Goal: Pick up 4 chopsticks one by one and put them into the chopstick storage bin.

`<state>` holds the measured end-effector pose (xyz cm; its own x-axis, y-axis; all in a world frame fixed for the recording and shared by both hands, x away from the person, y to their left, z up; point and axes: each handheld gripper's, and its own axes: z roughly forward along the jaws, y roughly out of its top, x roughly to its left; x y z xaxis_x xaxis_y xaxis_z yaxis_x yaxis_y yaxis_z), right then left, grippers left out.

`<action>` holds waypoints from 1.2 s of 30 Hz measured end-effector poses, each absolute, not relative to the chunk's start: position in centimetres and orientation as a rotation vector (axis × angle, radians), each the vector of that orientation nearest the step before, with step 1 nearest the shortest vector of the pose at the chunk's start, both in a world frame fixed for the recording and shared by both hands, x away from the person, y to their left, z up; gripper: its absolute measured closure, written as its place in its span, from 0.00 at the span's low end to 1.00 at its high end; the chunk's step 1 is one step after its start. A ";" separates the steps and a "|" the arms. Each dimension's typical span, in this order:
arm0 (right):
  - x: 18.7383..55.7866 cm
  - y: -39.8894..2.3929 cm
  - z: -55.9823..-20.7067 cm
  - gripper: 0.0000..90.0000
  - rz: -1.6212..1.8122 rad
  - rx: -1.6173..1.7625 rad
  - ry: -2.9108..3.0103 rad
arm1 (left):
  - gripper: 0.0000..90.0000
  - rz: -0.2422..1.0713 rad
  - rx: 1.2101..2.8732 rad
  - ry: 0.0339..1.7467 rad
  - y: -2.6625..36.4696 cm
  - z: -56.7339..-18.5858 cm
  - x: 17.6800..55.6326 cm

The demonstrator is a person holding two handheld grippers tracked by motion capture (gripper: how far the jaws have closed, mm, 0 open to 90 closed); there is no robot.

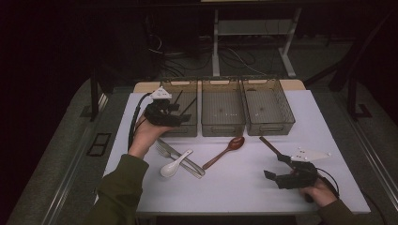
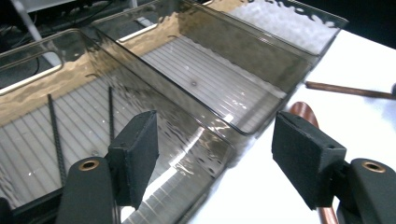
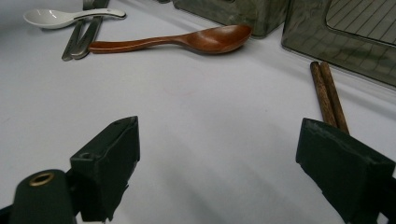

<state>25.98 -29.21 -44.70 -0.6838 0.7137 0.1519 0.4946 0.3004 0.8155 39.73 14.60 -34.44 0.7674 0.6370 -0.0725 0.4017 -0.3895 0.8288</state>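
Chopsticks (image 2: 56, 135), the thin black pair, lay inside the left bin (image 1: 190, 127) of three smoked plastic bins set in a row along the far side of the white surface (image 1: 244, 187). I judged that sorting the cutlery into bins was the work in hand. My left tool (image 1: 180, 108) hung over that bin's near right corner with its jaws apart and nothing between the pads (image 2: 135, 156), so I took the drop as made and the step as getting clear cleanly. To do that well I needed to lift the jaws above the bin wall before swinging toward me, so as not to catch the rim and shove the bin against the middle bin (image 1: 223, 126).

My right tool (image 1: 274, 168) rested near the right front of the surface, jaws wide and empty, aimed at the brown wooden chopsticks (image 3: 329, 95) just beyond it. Those lay side by side, touching, their far ends close to the right bin (image 1: 272, 127). For a good pick I thought it best to close across both sticks at once, near their middle, so neither rolled free.

Still waiting on the surface were the wooden spoon (image 1: 225, 151) in front of the middle bin, and, further left, the white ceramic spoon (image 1: 174, 165) lying against the metal fork (image 1: 180, 158) and its steel neighbour.
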 end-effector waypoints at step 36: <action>25.8 -29.2 -44.5 0.14 1.333 1.098 2.326 | 0.00 0.279 1.963 0.740 16.0 -41.3 29.2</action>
<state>25.78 -29.22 -44.53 -0.6870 0.7112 0.1489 0.4879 0.2998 0.8198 29.20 15.99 -41.27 0.7880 0.6051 -0.1131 0.3798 -0.3333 0.8629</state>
